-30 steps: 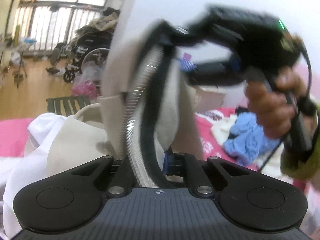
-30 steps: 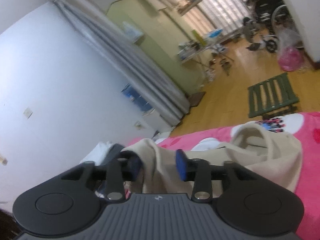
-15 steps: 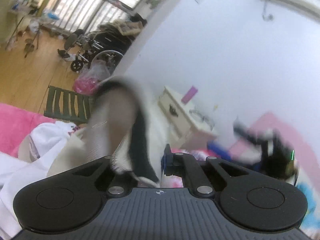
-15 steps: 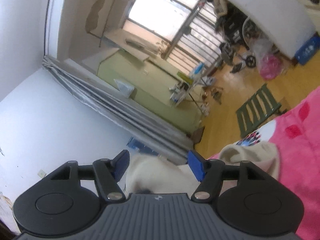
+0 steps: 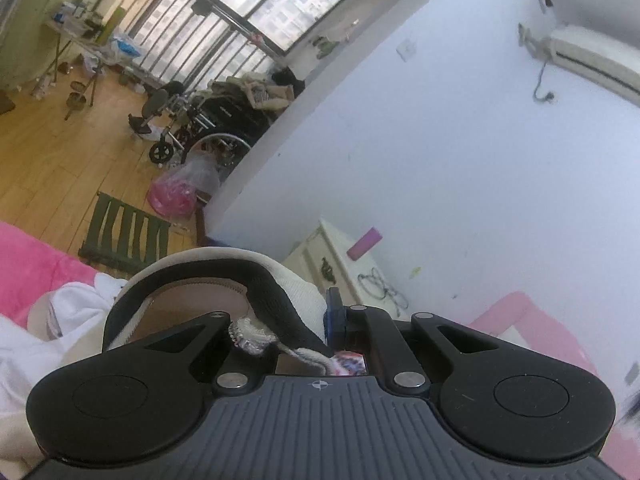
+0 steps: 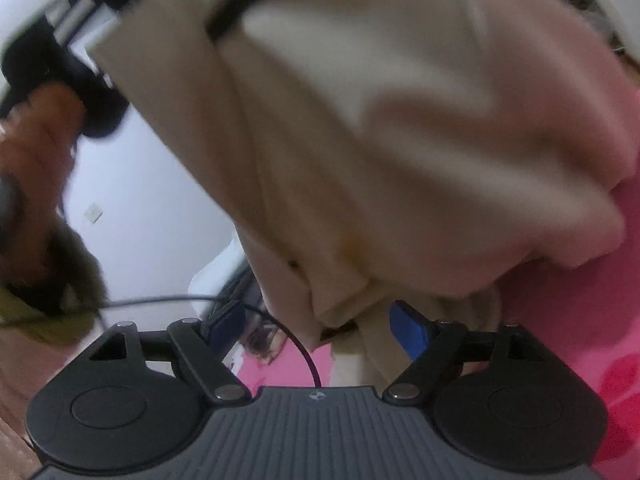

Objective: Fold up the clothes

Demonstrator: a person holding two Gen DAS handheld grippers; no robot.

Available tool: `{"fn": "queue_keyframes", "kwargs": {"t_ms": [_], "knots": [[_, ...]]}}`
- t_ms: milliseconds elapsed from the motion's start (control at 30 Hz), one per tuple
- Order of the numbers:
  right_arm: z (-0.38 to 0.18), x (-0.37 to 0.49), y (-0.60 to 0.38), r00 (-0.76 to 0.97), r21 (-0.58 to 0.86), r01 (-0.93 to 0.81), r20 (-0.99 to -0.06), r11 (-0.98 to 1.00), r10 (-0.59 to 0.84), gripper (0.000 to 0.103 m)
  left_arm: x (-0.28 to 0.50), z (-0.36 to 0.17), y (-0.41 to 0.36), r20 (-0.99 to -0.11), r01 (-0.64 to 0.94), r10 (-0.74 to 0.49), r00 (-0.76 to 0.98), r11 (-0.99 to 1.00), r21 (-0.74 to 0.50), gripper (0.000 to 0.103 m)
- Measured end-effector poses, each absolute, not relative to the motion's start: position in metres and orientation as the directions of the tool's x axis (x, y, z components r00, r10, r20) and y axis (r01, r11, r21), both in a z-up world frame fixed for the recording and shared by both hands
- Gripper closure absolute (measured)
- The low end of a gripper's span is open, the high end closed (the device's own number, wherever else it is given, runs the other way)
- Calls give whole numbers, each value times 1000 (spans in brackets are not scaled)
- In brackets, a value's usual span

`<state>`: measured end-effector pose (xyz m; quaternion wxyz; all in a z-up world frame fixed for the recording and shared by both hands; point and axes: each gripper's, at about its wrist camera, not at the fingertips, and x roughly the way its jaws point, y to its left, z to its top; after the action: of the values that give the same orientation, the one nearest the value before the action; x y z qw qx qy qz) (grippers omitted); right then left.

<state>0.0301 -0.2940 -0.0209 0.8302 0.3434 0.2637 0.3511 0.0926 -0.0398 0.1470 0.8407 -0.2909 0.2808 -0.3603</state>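
Cream garment (image 5: 208,280) pinched in left tongs (image 5: 280,328), draped above spread right tongs (image 6: 320,328)

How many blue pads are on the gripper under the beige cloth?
2. One blue pad is left of the hanging beige garment, the other right of it; none look hidden.

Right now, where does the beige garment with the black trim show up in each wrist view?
Left wrist: the beige garment sits low and centre, its black-trimmed edge bunched between the left gripper fingers.
Right wrist: it fills the upper centre and right, blurred, hanging above the open right gripper.
Shared landmark: the pink bedding.
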Motion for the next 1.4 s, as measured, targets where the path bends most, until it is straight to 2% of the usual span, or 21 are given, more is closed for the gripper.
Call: {"fn": "queue_keyframes", "kwargs": {"t_ms": [167,267,333,433,500,533,567,633,733,833,900,967,1067,1200,1400], "knots": [[-16,27,-282,666,651,-483,-162,586,728,20,84,185,-44,-199,456,-752,628,563,-690,100],[-24,33,-293,676,691,-474,-112,546,729,20,77,206,-49,-170,475,-746,644,564,-675,100],[-33,36,-314,633,778,-490,7,393,774,19,70,219,-50,-147,489,-747,649,557,-671,100],[-46,38,-352,545,843,-529,254,93,799,19,62,234,-48,-109,505,-741,663,550,-666,100],[-58,38,-377,525,849,-526,370,-50,766,19,60,240,-44,-83,507,-740,668,534,-677,100],[-64,37,-387,538,852,-517,395,-78,744,19,59,240,-42,-70,502,-736,673,524,-688,100],[-69,35,-396,572,864,-499,390,-72,722,19,59,239,-40,-57,496,-731,680,515,-699,100],[-69,33,-396,642,885,-460,274,73,716,18,64,230,-38,-42,475,-714,698,507,-719,100],[-59,33,-368,680,829,-455,88,325,728,19,77,216,-41,-66,418,-691,720,508,-753,100],[-46,31,-327,694,683,-495,-62,538,718,19,91,202,-43,-120,353,-679,725,515,-781,100],[-39,29,-296,709,565,-532,-111,631,697,19,97,196,-43,-135,333,-675,725,516,-790,100],[-35,32,-270,713,470,-567,-132,676,689,19,98,195,-41,-131,330,-671,730,514,-791,100],[-31,43,-240,684,402,-623,-136,671,717,19,98,196,-36,-120,335,-666,737,513,-790,100],[-20,50,-224,680,415,-637,-94,649,727,13,93,196,-29,-109,336,-659,744,511,-791,100],[-7,88,-205,738,495,-535,-120,684,664,13,89,195,-25,-89,336,-645,759,505,-795,100]]}}
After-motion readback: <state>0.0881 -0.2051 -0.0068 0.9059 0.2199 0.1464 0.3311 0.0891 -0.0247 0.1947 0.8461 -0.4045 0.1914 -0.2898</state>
